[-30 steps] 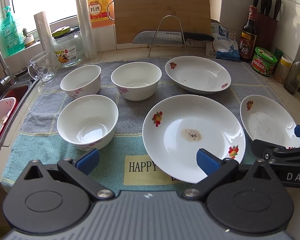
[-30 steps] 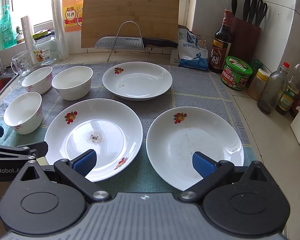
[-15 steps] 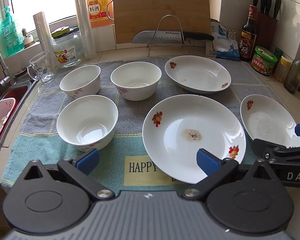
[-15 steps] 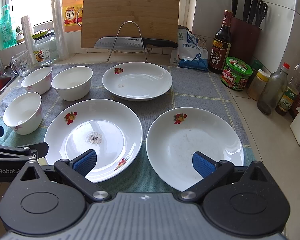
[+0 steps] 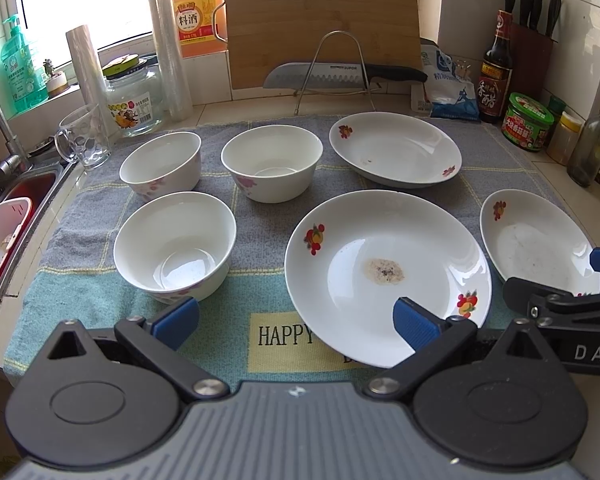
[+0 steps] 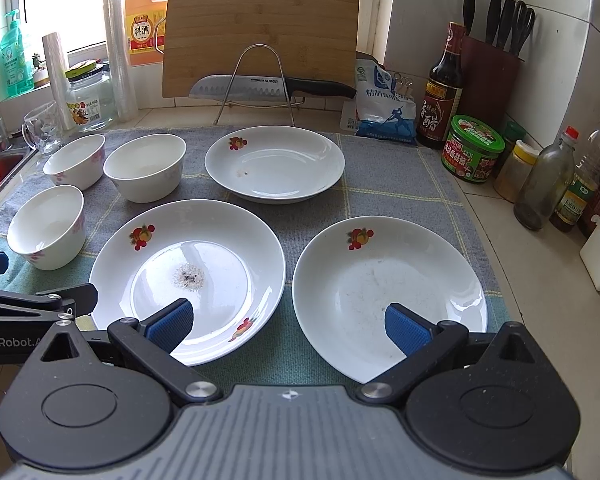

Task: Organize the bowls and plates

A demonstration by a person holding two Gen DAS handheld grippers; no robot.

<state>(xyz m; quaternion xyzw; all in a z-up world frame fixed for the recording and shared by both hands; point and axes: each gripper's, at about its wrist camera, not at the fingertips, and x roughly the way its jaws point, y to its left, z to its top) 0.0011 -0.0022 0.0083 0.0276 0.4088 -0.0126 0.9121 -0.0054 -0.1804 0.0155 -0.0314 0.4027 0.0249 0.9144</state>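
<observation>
You are reading "HAPPY" on the yellow patch of the towel, with a cut-off "B" below it. The knife blade is showing "SUPOR". The orange jug is carrying a label reading "料酒". The dark bottle is showing "香醋" on its label. The right gripper's body is showing "DAS", cut off at the frame edge; the left gripper's body is showing "GenRobot.A", also cut off. Other jar and bag labels are staying too small to read.
</observation>
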